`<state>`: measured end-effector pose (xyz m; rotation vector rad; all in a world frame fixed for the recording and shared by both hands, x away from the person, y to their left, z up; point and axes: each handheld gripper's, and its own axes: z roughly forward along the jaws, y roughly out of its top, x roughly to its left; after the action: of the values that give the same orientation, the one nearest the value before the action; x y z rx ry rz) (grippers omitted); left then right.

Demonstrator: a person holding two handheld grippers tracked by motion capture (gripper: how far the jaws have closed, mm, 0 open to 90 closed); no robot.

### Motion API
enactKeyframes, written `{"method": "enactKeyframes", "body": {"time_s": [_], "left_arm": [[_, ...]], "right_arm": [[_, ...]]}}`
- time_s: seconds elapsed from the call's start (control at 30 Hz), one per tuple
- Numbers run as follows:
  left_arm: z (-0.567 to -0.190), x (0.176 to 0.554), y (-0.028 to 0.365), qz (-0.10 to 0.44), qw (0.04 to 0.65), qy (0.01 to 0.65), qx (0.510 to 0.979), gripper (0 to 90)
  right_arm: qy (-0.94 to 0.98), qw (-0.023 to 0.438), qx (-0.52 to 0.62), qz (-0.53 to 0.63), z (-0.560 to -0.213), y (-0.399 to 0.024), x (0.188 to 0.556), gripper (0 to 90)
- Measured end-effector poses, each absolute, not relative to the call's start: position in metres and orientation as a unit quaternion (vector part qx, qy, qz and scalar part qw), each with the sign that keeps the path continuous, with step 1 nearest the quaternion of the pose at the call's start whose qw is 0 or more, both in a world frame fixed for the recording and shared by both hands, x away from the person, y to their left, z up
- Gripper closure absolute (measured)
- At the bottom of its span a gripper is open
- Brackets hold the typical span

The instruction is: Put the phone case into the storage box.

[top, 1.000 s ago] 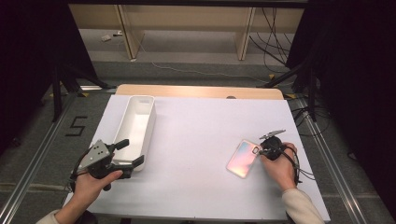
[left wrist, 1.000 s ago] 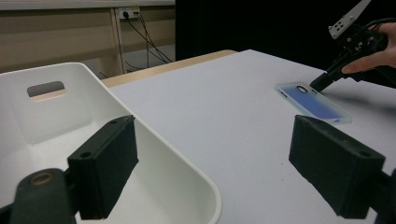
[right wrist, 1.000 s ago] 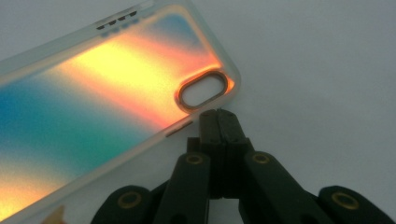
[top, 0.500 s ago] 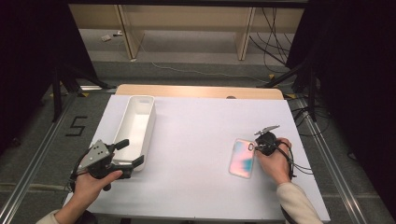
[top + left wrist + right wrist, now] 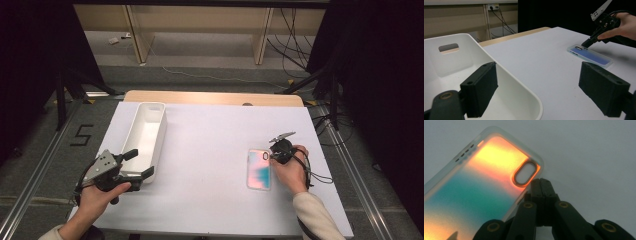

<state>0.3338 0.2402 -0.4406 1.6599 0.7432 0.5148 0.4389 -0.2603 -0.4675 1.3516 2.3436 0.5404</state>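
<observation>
A phone case [image 5: 259,169] lies flat on the white desk [image 5: 210,145], well to the right of the white bin [image 5: 144,136], not yet lifted. The right tool [image 5: 273,156], jaws pressed together, touches the case's far corner beside the camera cutout. The left tool [image 5: 136,164], jaws spread, straddles the bin's near wall, gripping nothing.

1. Phone cases: one phone case [image 5: 259,169], translucent with an orange-to-teal fade, flat on the table's right half; one oval camera cut-out in it.
2. Bins: one white bin [image 5: 144,136], long and open-topped, on the table's left half; one handle slot seen in its end wall.
3. Grippers: two, the left gripper [image 5: 137,164] and the right gripper [image 5: 270,157], each with two black jaws.
4. Hands: two, one on each gripper.
5. Tables: one table [image 5: 210,135] with a white top.
6. Floor markings: one number "5" [image 5: 81,135] left of the table.
</observation>
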Motion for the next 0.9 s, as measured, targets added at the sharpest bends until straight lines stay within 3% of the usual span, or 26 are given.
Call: {"method": "enactKeyframes", "body": {"time_s": [0.9], "left_arm": [[-0.4410, 0.3335, 0.2400, 0.218, 0.589, 0.323, 0.708, 14.6]], "right_arm": [[0.836, 0.194, 0.468, 0.208, -0.4650, -0.2553, 0.4419, 90.0]]}}
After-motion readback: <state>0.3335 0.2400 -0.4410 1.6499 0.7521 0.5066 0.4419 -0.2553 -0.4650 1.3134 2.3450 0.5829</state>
